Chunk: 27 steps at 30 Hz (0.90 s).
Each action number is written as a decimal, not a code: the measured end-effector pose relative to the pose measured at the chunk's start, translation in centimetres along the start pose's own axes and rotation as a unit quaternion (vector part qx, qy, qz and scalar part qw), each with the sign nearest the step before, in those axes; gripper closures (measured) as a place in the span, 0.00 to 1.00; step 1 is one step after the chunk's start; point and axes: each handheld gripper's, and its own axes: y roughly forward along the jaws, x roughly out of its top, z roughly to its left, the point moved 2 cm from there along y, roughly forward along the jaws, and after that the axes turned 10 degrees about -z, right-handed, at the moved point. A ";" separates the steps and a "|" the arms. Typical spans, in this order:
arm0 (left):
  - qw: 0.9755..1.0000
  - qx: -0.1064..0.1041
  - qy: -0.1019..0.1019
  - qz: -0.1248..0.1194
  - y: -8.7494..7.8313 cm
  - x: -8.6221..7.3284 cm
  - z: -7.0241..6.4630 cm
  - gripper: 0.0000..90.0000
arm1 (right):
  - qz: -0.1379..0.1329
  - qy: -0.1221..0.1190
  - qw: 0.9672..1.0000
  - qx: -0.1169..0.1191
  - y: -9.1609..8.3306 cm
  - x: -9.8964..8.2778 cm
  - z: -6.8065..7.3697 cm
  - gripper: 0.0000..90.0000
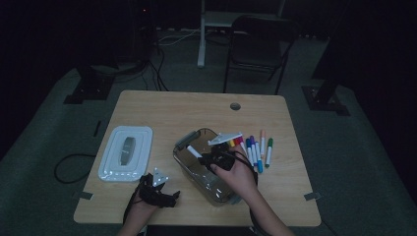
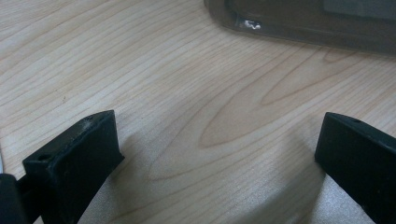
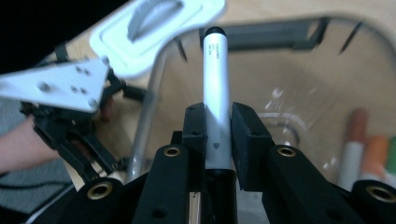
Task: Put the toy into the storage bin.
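My right gripper (image 3: 217, 116) is shut on a white marker (image 3: 215, 79) with a black cap, which sticks out past the jaws. In the high view that marker (image 1: 193, 151) hangs over the open clear plastic box (image 1: 216, 189), with the right gripper (image 1: 209, 157) above the box's middle. A row of several coloured markers (image 1: 256, 148) lies on the table just right of the box. My left gripper (image 1: 169, 195) rests near the table's front edge, left of the box. Its jaws (image 2: 219, 140) stand wide open over bare wood, with nothing between them.
A white lid (image 1: 125, 152) with a grey handle lies flat at the table's left side. The box's corner (image 2: 299, 23) shows ahead of the left gripper. A folding chair (image 1: 258, 46) stands beyond the far edge. A cable hole (image 1: 235, 105) sits near the table's back.
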 end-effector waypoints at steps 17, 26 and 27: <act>1.000 0.000 0.000 0.000 0.0 0.0 0.0 0.01 | 0.116 0.028 0.992 0.034 5.1 -0.2 -1.4 0.85; 1.000 0.000 0.000 -0.001 0.0 0.0 0.0 0.01 | 0.175 0.028 0.983 0.038 7.2 -1.2 -1.6 0.85; 1.000 0.000 0.000 0.000 0.0 0.0 0.0 0.01 | 0.179 0.028 0.983 0.038 7.4 -1.3 -1.6 0.85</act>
